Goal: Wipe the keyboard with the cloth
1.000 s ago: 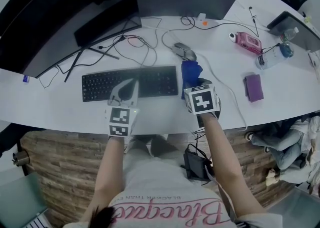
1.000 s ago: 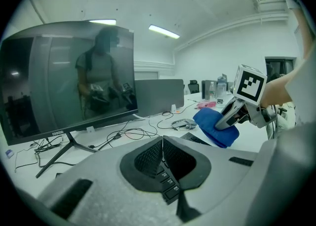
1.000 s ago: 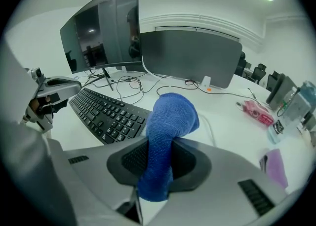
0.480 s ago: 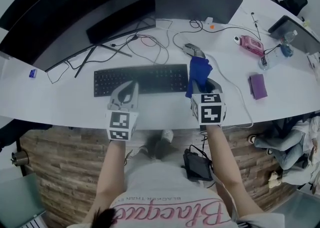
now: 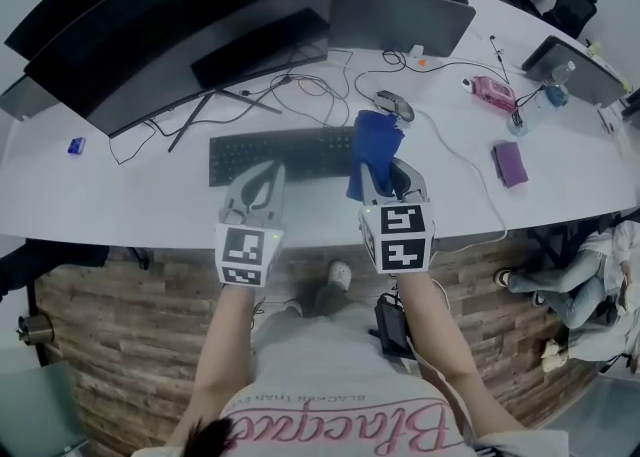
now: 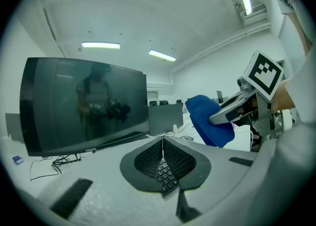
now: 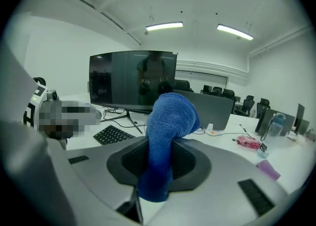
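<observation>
left hand-held gripper [image 5: 266, 173]: clenched, empty, at keyboard's [image 5: 290, 151] 6 o'clock edge | right hand-held gripper [image 5: 388, 173]: grasping blue cloth [image 5: 372, 148] | cloth: bunched, at keyboard's 3 o'clock end | keyboard: flat on table [image 5: 130, 210]

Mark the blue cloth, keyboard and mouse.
blue cloth [image 5: 372, 145], head view, middle of the bunched fabric
keyboard [image 5: 305, 148], head view, keys right of centre
mouse [image 5: 392, 103], head view, its top shell

Blue cloth [image 5: 374, 148], nubbly microfibre; keyboard [image 5: 300, 150] at its nine o'clock, matt black plastic; desk [image 5: 120, 210], smooth white; monitor screen [image 5: 180, 25], glossy dark.
</observation>
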Available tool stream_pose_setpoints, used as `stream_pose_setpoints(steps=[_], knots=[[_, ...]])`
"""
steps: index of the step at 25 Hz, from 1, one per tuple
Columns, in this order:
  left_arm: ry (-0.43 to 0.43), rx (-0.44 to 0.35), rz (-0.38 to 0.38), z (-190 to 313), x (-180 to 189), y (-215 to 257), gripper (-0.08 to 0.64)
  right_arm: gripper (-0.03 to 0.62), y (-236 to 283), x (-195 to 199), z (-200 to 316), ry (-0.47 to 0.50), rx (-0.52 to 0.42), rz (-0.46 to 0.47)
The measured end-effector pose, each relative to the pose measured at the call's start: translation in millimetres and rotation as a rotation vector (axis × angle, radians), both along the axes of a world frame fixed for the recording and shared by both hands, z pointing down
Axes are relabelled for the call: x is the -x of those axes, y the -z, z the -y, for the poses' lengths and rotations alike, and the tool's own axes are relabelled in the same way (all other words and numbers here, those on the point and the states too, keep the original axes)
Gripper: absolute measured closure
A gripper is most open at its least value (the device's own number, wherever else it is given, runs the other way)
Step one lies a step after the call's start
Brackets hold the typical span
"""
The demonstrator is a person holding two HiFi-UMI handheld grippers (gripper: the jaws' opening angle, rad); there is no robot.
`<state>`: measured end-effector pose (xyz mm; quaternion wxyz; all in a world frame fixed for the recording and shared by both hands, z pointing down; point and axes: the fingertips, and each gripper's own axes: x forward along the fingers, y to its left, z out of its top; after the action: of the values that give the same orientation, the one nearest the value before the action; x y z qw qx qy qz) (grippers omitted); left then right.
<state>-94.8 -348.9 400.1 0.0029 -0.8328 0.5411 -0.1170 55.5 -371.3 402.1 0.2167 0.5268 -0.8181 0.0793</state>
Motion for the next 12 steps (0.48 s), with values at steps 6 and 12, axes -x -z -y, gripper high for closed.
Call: stream_pose_setpoints(steps=[6, 12], knots=[[-0.037, -0.065, -0.030, -23.1, 0.7, 28.5, 0.554, 0.505, 35.9, 36.1, -38.1, 0.080, -0.125, 0.081], [-0.061, -0.124, -0.046, -46.9, 1.1, 49.7, 0.554, 0.505, 60.3, 60.5, -71.4, 0.133, -0.227, 0.109]])
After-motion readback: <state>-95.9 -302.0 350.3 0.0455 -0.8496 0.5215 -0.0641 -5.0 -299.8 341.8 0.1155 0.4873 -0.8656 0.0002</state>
